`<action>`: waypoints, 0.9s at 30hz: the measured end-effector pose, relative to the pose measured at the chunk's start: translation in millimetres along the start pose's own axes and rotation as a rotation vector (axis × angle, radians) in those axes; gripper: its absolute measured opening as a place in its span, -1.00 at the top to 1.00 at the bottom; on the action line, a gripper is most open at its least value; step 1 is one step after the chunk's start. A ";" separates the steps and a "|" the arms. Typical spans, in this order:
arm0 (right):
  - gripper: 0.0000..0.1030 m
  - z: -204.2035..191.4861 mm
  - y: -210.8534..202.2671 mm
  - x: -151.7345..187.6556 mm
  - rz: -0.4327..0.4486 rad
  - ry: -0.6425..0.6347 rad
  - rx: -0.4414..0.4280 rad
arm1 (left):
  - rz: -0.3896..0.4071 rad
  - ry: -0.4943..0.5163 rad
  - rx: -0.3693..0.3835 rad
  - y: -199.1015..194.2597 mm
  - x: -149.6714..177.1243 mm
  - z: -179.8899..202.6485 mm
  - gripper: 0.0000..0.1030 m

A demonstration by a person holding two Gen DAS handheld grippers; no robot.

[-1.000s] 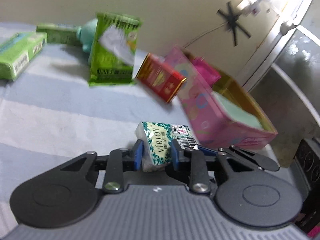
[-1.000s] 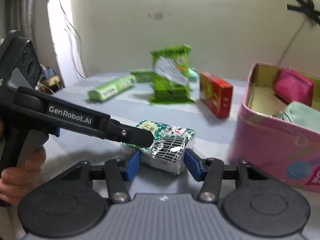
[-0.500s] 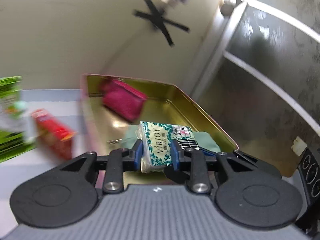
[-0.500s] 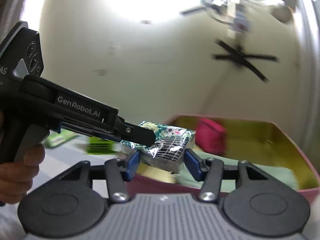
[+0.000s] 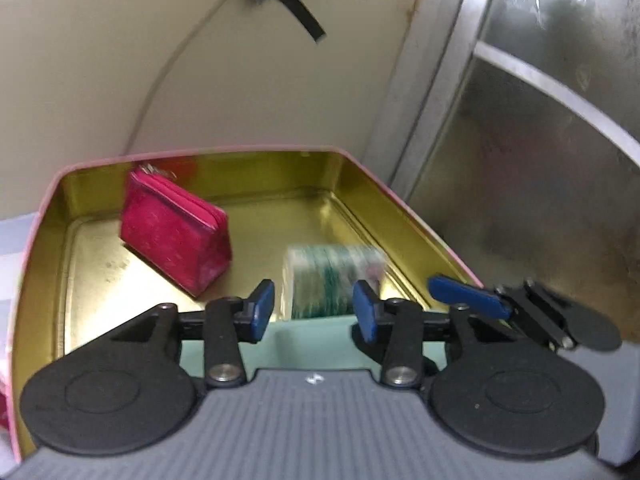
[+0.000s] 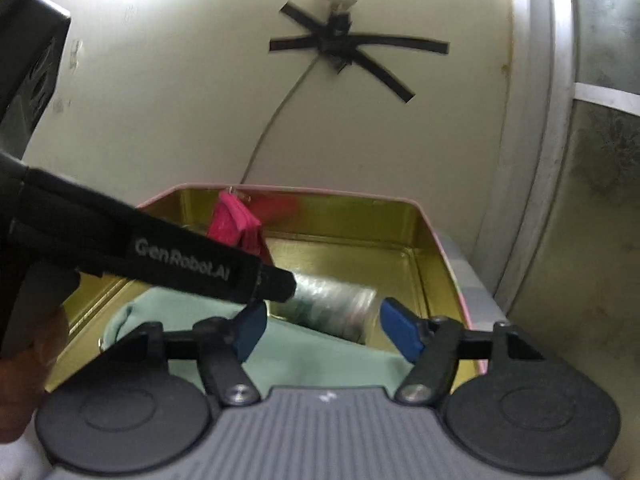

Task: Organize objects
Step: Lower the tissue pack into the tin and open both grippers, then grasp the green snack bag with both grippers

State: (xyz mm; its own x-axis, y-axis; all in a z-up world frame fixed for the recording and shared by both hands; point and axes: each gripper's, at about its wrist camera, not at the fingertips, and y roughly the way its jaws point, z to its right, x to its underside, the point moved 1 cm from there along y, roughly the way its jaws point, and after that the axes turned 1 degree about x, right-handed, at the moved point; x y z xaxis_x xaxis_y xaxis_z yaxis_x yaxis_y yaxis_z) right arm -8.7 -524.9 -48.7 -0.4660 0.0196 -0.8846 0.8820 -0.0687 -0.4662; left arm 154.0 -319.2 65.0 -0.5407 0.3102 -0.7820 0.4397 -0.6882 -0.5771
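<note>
The green-and-white tissue pack [image 5: 332, 280] is blurred inside the pink tin with the gold inside [image 5: 344, 160], just past my fingers and free of them. My left gripper [image 5: 314, 311] is open above the tin, over a pale green pouch [image 5: 304, 348]. My right gripper [image 6: 322, 330] is open too, and the pack [image 6: 332, 308] lies beyond it against the same green pouch [image 6: 304, 356]. A pink zip purse [image 5: 172, 236] stands at the tin's far left; it also shows in the right wrist view [image 6: 236, 224].
The left gripper's black body [image 6: 160, 256] crosses the right wrist view from the left, and a right finger [image 5: 468, 296] shows in the left wrist view. A cream wall with black tape [image 6: 344, 44] and a metal door frame [image 5: 424, 100] stand close behind the tin.
Both grippers were shut on the tissue pack and carried it from the striped cloth over the tin. Now both have opened and the pack has dropped inside the tin.
</note>
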 end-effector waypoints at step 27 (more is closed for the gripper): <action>-0.27 -219.5 -67.5 -12.4 0.047 -0.080 -0.493 | 0.192 -0.232 -0.530 -219.5 138.3 -229.5 -0.27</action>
State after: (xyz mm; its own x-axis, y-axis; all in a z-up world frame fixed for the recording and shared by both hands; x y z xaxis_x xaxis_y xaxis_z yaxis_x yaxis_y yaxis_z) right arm -47.1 -301.6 -9.5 -0.4120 -0.0502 -0.9098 0.8212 0.4121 -0.3946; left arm 147.3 25.3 29.5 -0.5326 0.0211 -0.8461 0.8094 -0.2794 -0.5165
